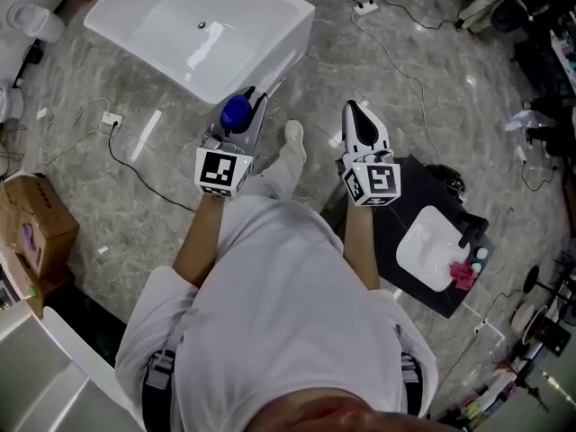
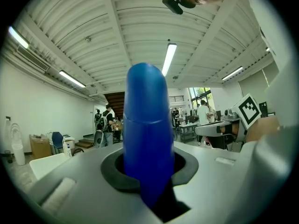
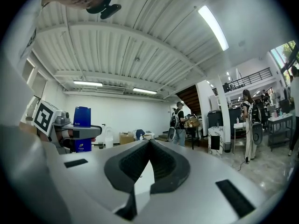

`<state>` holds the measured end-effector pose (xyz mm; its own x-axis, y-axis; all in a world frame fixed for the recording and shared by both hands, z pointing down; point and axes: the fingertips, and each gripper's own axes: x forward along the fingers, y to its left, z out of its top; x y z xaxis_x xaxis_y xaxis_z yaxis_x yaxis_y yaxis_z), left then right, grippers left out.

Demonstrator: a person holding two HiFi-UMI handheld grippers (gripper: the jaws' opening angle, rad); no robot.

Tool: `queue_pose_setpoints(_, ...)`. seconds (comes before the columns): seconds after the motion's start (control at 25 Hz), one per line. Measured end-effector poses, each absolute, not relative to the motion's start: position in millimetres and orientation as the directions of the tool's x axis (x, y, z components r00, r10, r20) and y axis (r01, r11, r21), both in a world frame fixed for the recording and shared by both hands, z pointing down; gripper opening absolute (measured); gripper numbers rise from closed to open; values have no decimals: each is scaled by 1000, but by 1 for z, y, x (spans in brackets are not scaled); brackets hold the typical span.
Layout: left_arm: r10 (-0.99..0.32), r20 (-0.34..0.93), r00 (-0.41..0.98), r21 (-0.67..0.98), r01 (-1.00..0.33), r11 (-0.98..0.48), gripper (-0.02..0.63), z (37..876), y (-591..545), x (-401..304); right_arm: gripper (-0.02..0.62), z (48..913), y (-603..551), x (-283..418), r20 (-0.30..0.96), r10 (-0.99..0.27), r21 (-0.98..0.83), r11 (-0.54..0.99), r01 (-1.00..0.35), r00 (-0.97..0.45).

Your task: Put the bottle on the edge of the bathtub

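Directly ahead of the person, the white bathtub [image 1: 243,7] sits on a grey marbled floor [image 1: 432,106], and its near corner points toward the two grippers. The tub's broad rim is bare along both edges that meet at that corner. The floor on either side of it is mostly open. To the left, a black cable [image 1: 135,171] runs from a small power strip [image 1: 112,118], and a cardboard box [image 1: 31,228] stands well apart near the frame's edge. To the right, a thin white cable [image 1: 396,61] trails across the floor. Closer in, a black stand with a white basin [image 1: 430,248] sits just beside the right gripper [image 1: 353,108]. The left gripper [image 1: 245,106] is held just short of the tub's near corner. It carries the blue bottle [image 2: 145,125], which is not on the rim. In the left gripper view the bottle stands up between the jaws, seated in the dark rounded notch of the pads, which pinch it from both sides. Its rounded top rises well above them toward the ceiling lights. How high the bottle sits relative to the tub's rim cannot be told. The right gripper's jaws are pressed together at their tips with nothing between them, and they point across the open floor to the right of the tub.
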<state>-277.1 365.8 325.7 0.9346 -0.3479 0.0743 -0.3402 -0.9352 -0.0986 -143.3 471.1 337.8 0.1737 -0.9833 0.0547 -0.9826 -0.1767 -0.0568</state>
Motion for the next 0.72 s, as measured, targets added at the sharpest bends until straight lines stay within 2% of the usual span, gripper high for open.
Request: queue_pose_setpoints(0.72,-455,93,886,-48,-452,-891,85,356,143,-82,2,356,245,60,142,-988,-37,-57,-998,51)
